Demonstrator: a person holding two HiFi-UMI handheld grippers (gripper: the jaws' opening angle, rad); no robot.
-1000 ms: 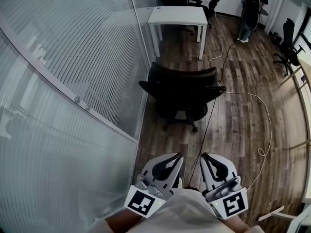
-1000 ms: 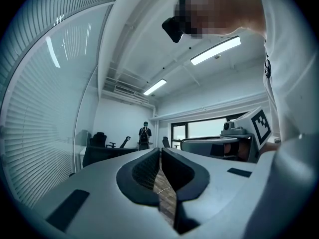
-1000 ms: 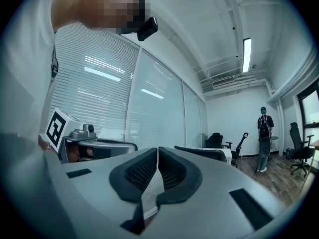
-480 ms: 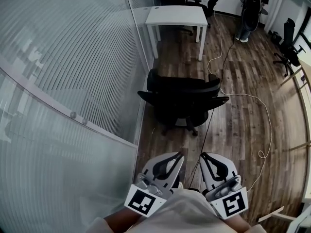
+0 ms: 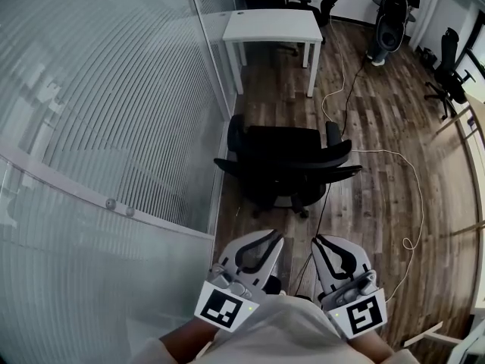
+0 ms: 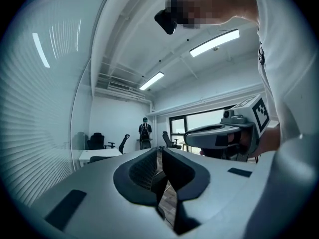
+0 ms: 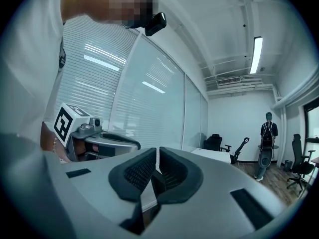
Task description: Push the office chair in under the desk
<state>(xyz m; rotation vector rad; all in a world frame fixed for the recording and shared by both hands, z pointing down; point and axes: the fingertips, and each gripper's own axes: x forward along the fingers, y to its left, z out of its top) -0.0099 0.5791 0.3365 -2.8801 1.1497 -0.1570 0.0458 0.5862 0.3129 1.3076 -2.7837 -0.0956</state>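
Wooden floor [image 5: 379,127] office: the office chair [image 5: 286,158] is closer ahead of the left gripper [image 5: 273,239] and right gripper [image 5: 321,243] now. Both are closed and empty, with the desk [image 5: 271,26] beyond, so pushing comes next.

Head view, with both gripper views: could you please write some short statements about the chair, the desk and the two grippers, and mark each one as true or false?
1. The black office chair stands on the wooden floor, apart from the white desk. True.
2. The left gripper grips the chair's backrest. False: its jaws are together on nothing, and it is short of the chair.
3. The right gripper has its jaws together, with nothing between them. True.
4. In the head view, the glass wall is on the chair's right. False: it is on the chair's left.
5. A white cable lies on the floor to the right of the chair. True.
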